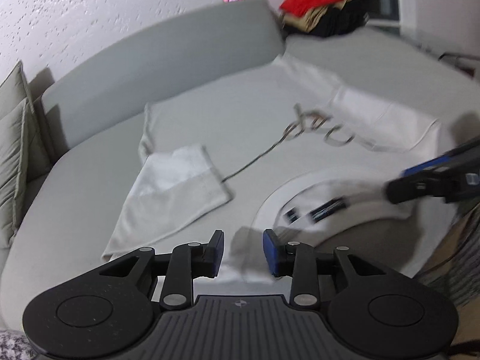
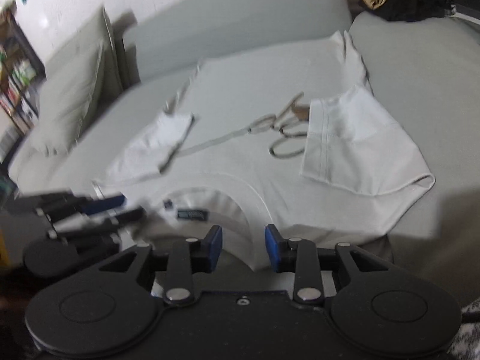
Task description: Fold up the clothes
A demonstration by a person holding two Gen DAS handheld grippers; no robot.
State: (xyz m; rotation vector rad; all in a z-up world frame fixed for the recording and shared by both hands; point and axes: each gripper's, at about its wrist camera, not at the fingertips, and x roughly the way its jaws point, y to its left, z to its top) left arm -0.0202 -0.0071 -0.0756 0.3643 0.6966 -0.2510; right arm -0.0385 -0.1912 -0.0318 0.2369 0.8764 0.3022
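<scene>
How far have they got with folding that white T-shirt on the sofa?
Done: the white T-shirt lies spread flat, both sleeves folded inward over the chest. In hand: nothing; the left tool and the right tool hover open near the collar. Left: folding the body, then the pile of clothes waiting behind.

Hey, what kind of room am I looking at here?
Probably a living room at home: a grey sofa with cushions, a white T-shirt spread on its seat, and a pile of clothes waiting at the far end.
</scene>
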